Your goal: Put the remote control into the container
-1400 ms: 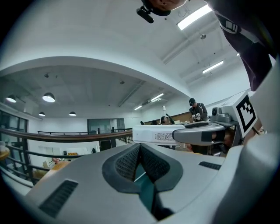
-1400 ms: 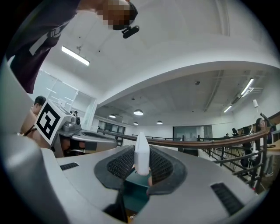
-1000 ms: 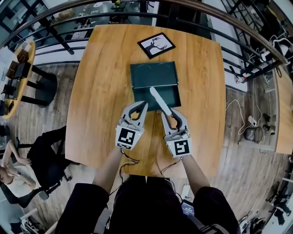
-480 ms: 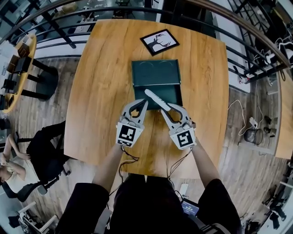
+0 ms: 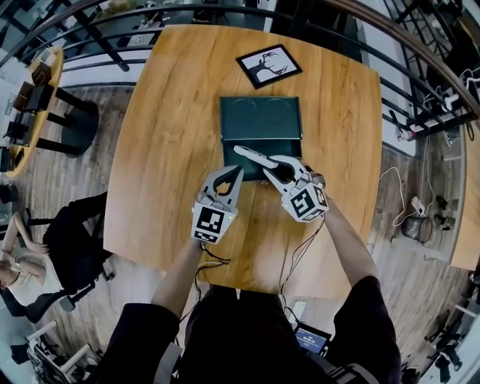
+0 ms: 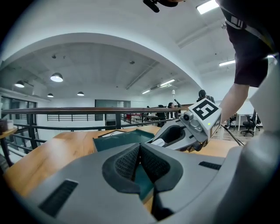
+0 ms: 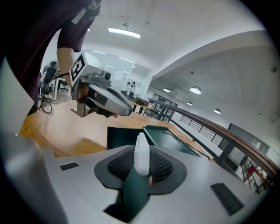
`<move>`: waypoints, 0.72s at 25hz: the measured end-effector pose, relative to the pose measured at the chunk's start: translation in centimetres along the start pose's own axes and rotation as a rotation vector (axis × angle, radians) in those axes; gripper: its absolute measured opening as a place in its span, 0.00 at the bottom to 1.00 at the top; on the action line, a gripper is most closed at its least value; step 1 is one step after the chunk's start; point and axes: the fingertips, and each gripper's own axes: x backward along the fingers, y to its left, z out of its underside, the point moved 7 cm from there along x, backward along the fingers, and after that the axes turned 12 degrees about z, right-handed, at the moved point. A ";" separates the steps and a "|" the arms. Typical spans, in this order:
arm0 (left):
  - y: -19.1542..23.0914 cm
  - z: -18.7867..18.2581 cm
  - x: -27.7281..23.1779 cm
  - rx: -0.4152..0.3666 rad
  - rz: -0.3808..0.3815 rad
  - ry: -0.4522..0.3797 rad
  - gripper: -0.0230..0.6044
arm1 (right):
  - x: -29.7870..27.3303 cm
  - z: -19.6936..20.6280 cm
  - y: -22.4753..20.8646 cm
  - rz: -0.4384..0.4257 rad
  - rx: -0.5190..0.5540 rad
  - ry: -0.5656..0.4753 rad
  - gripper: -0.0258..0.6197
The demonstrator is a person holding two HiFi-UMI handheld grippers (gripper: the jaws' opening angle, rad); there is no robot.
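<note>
Grey plastic forms the body of the left hand-held gripper (image 5: pixel 234 172), which the person holds over the near part of the light brown wooden tabletop (image 5: pixel 165 142), its black-and-white marker cube turned toward the person. In the left gripper view its black ribbed pads (image 6: pixel 130 161) are pressed together with nothing between them, and their tips sit just at the near edge of the dark green rectangular container (image 5: pixel 261 118). Just to the right, the right hand-held gripper (image 5: pixel 273 166) is angled to the left, and its jaws are clamped on the slim white remote control (image 5: pixel 251 156). In the right gripper view the remote control (image 7: pixel 141 154) stands up from between the black pads (image 7: pixel 119 165), gripped at its lower end with most of its length sticking out beyond them. From the head view the free end of the remote control reaches out over the near half of the container; whether it touches the green surface cannot be told. The container lies open as two joined halves, a shallow near half under the remote control and a far half lying flat beyond it, and the left gripper view shows its near rim (image 6: pixel 117 141) beside the right hand-held gripper (image 6: pixel 175 136). Farther on, near the far edge of the tabletop, lies a black-framed picture of a dark deer figure on white (image 5: pixel 268 65), set askew and well apart from the container. Beyond the tabletop runs a dark metal railing (image 5: pixel 187 10).
</note>
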 end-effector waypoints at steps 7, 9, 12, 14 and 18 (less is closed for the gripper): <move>0.0 0.8 -0.1 0.018 -0.014 0.012 0.05 | -1.6 1.2 0.3 -0.072 0.046 0.024 0.21; 0.2 0.9 -0.2 0.023 -0.018 0.012 0.05 | -1.8 1.1 0.3 -0.075 0.066 0.019 0.21; 0.2 0.8 -0.4 0.027 -0.020 0.009 0.05 | -1.7 1.3 0.5 -0.091 0.104 0.023 0.21; 0.1 0.7 -0.5 0.028 -0.020 0.008 0.05 | -1.6 1.6 0.6 -0.103 0.116 0.040 0.21; 0.0 0.7 -0.4 0.028 -0.020 0.010 0.05 | -1.5 1.7 0.8 -0.104 0.123 0.052 0.21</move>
